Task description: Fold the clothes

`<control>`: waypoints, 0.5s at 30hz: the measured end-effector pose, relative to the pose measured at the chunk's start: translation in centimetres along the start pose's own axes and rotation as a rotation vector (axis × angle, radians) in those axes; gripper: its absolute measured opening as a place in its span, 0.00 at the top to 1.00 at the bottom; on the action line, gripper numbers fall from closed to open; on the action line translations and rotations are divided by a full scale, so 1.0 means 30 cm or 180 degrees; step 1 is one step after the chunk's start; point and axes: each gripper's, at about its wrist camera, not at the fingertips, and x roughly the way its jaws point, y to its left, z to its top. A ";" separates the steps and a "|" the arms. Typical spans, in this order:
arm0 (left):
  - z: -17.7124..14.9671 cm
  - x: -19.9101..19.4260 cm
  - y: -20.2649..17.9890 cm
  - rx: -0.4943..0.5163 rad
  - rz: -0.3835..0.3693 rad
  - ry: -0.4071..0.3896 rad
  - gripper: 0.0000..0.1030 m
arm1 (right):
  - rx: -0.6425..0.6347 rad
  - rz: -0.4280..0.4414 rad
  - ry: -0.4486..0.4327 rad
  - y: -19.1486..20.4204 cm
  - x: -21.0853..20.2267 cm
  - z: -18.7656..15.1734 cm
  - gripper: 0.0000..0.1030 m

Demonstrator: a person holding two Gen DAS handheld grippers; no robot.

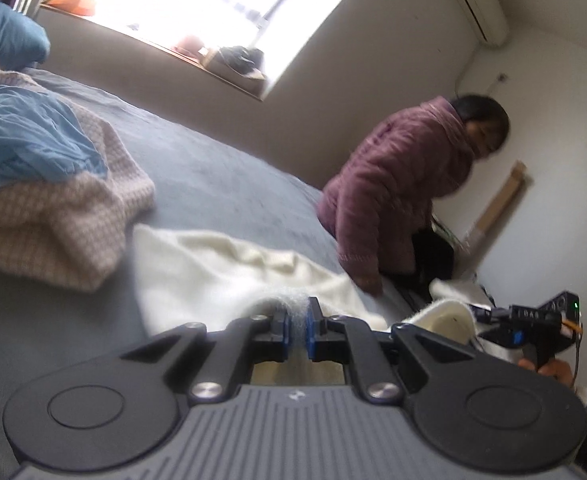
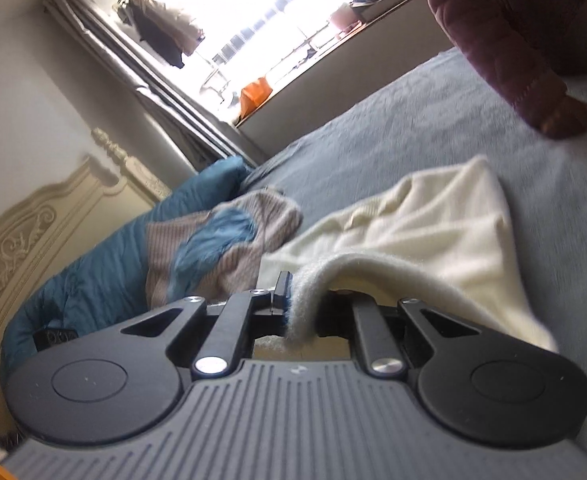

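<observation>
A cream knit garment (image 1: 197,276) lies spread on the grey-blue bed. My left gripper (image 1: 297,326) is shut on a fuzzy edge of it, the fabric pinched between the blue pads. In the left wrist view the right gripper (image 1: 533,320) shows at the right, held by a hand, with cream fabric bunched beside it. In the right wrist view my right gripper (image 2: 301,308) is shut on another edge of the cream garment (image 2: 421,228), which drapes over and hides the right finger.
A pile of pink-beige checked knit (image 1: 49,224) and light blue cloth (image 1: 25,136) lies on the bed (image 1: 221,160) to the left. A person in a purple padded jacket (image 1: 393,192) leans on the bed's far side. Blue pillow (image 2: 93,280) and headboard (image 2: 33,232) stand behind.
</observation>
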 end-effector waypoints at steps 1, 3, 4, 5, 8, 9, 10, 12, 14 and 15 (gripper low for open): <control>0.019 0.031 0.017 -0.0039 0.0016 -0.0006 0.92 | -0.0014 -0.0016 -0.0016 -0.006 0.024 0.026 0.92; 0.058 0.092 0.051 -0.0118 0.0049 -0.0018 0.92 | -0.0035 -0.0049 -0.0034 -0.022 0.077 0.080 0.92; 0.077 0.122 0.068 -0.0158 0.0065 -0.0024 0.92 | -0.0021 -0.0065 -0.0037 -0.033 0.105 0.106 0.92; 0.096 0.153 0.085 -0.0197 0.0082 -0.0030 0.92 | -0.0012 -0.0083 -0.0042 -0.046 0.133 0.131 0.92; 0.154 0.244 0.136 -0.0316 0.0131 -0.0047 0.92 | 0.0004 -0.0135 -0.0060 -0.089 0.225 0.203 0.92; 0.173 0.275 0.153 -0.0355 0.0147 -0.0053 0.92 | 0.0021 -0.0151 -0.0063 -0.108 0.259 0.223 0.92; 0.192 0.305 0.170 -0.0395 0.0163 -0.0059 0.92 | 0.0045 -0.0164 -0.0063 -0.128 0.293 0.241 0.92; 0.198 0.374 0.208 -0.0435 0.0265 0.0002 0.92 | 0.0102 -0.0220 -0.0055 -0.175 0.370 0.263 0.92; 0.181 0.438 0.251 -0.0479 0.0371 0.0104 0.92 | 0.0197 -0.0297 -0.0003 -0.232 0.446 0.262 0.92; 0.172 0.463 0.270 -0.0501 0.0424 0.0151 0.92 | 0.0255 -0.0341 0.0039 -0.262 0.481 0.258 0.92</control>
